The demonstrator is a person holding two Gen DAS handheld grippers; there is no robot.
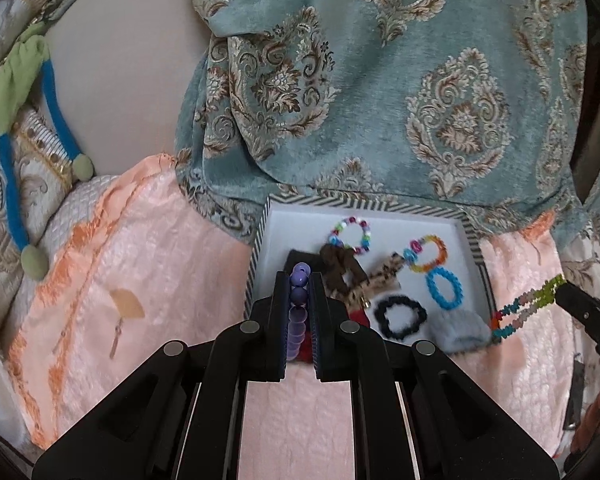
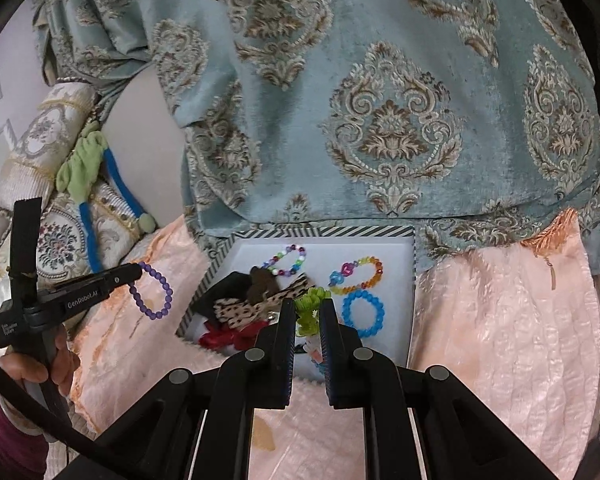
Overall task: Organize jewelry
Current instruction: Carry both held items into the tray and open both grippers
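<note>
My left gripper [image 1: 300, 280] is shut on a purple bead bracelet [image 1: 298, 312], held just left of the striped white tray [image 1: 276, 220]; the bracelet hangs from it in the right wrist view [image 2: 152, 294]. My right gripper [image 2: 307, 304] is shut on a multicoloured bead bracelet with green beads [image 2: 309, 308], over the tray's near edge; it also shows in the left wrist view [image 1: 527, 306]. The tray [image 2: 403, 248] holds bead bracelets, a blue bracelet [image 2: 361, 314], a black scrunchie [image 1: 399, 316], leopard and brown bows [image 2: 256, 300] and a red piece.
The tray lies on a pink quilted cover [image 1: 160, 264] against a teal damask cushion [image 1: 379, 80]. A green and blue cord tie [image 1: 16, 120] hangs at the left by a patterned pillow. A hand [image 2: 40, 364] holds the left gripper's handle.
</note>
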